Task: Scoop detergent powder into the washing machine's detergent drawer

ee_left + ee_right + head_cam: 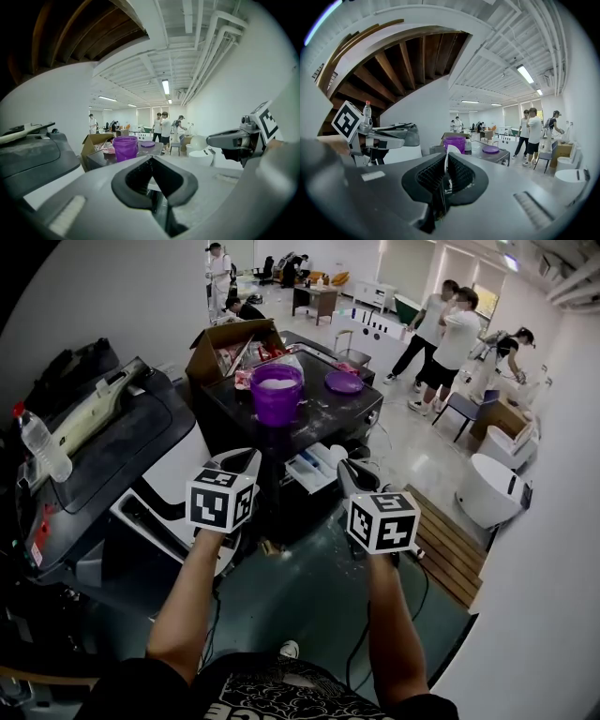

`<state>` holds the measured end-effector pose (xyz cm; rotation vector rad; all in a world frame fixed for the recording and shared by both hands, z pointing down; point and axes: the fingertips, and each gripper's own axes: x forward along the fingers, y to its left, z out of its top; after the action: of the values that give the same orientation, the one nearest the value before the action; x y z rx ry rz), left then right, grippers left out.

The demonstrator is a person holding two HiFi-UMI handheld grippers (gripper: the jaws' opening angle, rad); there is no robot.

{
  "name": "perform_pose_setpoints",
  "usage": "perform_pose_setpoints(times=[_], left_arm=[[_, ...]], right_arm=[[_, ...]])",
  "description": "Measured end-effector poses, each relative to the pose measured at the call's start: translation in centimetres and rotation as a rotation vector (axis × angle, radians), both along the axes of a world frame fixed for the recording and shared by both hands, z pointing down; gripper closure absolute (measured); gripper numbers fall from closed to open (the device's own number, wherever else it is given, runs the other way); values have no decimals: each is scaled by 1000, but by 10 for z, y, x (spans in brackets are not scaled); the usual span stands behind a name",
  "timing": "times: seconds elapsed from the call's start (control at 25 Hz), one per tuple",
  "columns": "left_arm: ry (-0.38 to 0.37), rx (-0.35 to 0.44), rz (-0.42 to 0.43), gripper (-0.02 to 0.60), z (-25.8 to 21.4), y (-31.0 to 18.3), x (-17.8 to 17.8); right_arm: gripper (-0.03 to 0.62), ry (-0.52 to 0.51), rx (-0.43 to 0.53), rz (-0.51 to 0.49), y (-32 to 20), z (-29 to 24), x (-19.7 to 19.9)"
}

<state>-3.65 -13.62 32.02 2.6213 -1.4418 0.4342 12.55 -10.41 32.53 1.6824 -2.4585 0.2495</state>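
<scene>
While the right claw (444,176) pinches a white scoop (449,152) and the left claw (151,161) sits shut and empty, keep it level before the twelve-o'clock tub (277,395).

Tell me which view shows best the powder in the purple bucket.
The head view: it looks down into the purple bucket, where white powder shows. Both gripper views see only its outer wall, from the side.

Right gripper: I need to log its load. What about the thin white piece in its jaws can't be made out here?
The white piece: the right gripper view shows only its thin edge, so its shape and any powder on it are unknown.
Head view: the piece is too small to pick out at the right gripper.
The detergent drawer: too small in the head view to see its compartments' contents.
</scene>
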Motion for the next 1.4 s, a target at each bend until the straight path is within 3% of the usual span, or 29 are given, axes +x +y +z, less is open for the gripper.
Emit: perform_pose_setpoints(times=[0.28, 0.68, 1.4], left_arm=[[6, 6, -3, 580, 3, -15, 3], [31, 5, -56, 580, 13, -61, -20], [49, -13, -33, 580, 18, -212, -36]], right_arm=[[557, 4, -5, -22, -17, 6, -5], [557, 15, -18, -82, -69, 19, -29], [557, 75, -54, -108, -221, 18, -59]])
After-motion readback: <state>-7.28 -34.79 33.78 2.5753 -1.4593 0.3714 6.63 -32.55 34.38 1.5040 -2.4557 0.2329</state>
